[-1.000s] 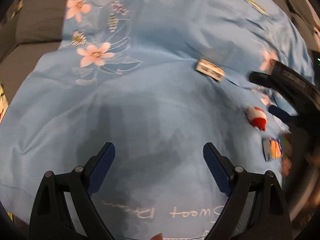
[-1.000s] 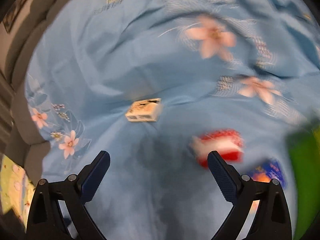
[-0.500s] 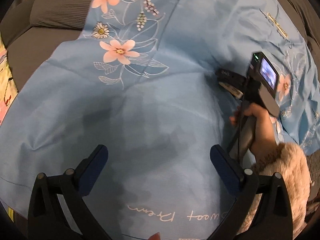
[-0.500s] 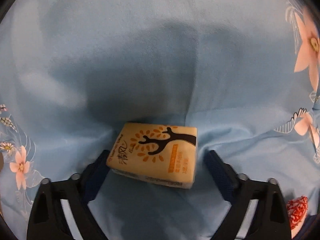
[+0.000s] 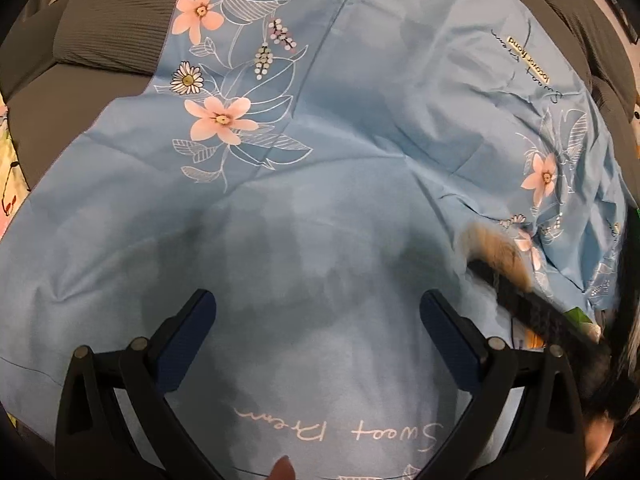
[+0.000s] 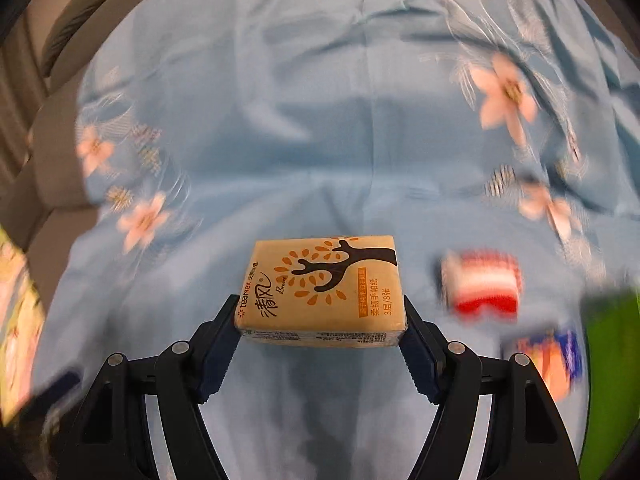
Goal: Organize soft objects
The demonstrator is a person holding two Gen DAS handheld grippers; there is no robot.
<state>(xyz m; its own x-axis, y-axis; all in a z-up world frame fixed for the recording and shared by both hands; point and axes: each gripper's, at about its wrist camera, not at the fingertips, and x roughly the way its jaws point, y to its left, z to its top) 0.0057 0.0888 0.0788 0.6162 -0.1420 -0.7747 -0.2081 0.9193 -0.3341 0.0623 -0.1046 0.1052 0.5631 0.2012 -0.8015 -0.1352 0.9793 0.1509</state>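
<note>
Now | tissue pack (image 6: 320, 292): tan, dark tree print | right tool (image 6: 320, 320): closing on pack | left tool (image 5: 316, 320): apart

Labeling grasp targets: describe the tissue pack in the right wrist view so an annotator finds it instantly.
On the light blue floral bedsheet, look low in the middle, between the right gripper's closing dark blue fingers, which clamp its two short ends. It is the tissue pack: flat and tan with a dark tree and orange leaves, unlike the blurred red-and-white packet to its right.
</note>
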